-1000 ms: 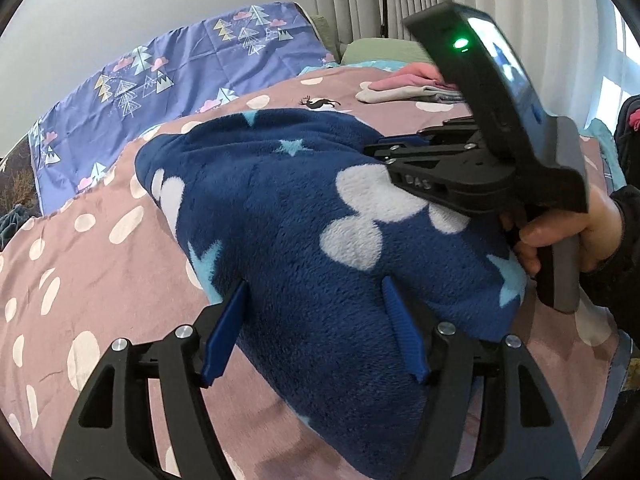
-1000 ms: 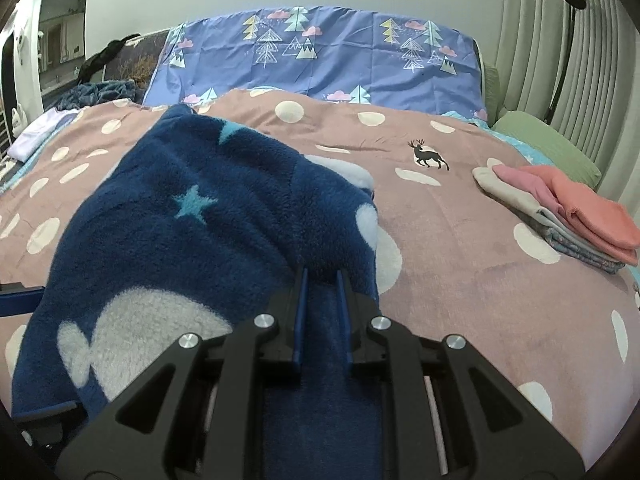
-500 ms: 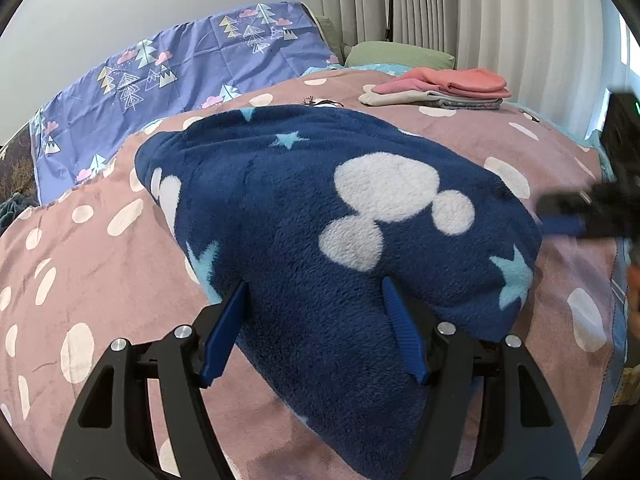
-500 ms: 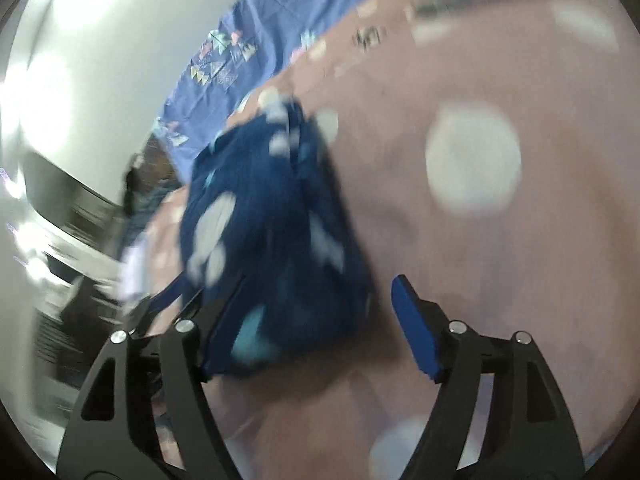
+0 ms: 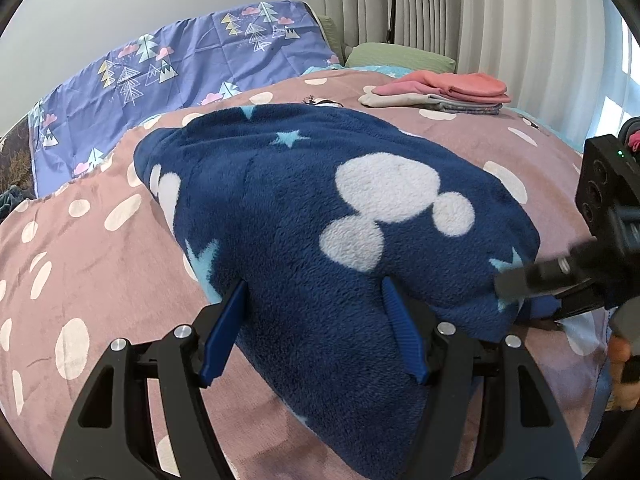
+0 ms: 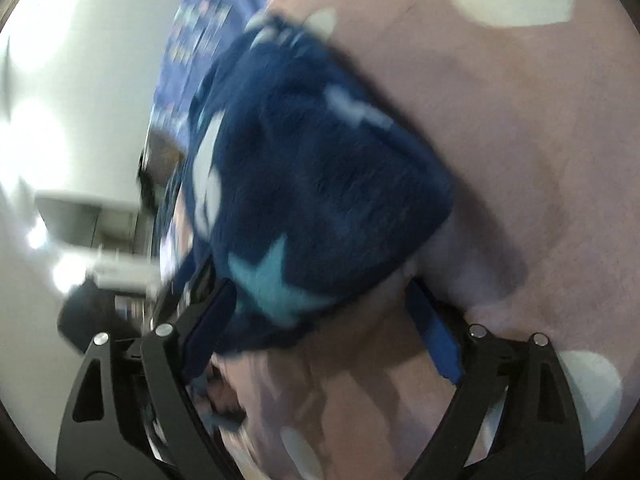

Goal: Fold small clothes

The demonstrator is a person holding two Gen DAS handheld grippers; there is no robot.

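Note:
A folded navy fleece garment (image 5: 304,216) with white blobs and pale blue stars lies on the pink dotted bedspread (image 5: 80,272). My left gripper (image 5: 316,332) is open, its blue fingers straddling the garment's near corner. My right gripper (image 5: 516,284) comes in low from the right at the garment's right corner. In the blurred, tilted right wrist view the right gripper (image 6: 324,324) is open, with the garment's starred corner (image 6: 312,184) between its fingers.
A stack of folded pink and grey clothes (image 5: 440,92) sits at the far right of the bed. A purple tree-print sheet (image 5: 180,68) and a green pillow (image 5: 400,54) lie at the head. Curtains hang behind.
My right gripper let go of the garment, swung away to the right and down, and now sits open and rolled at the garment's right corner. The left gripper has not moved.

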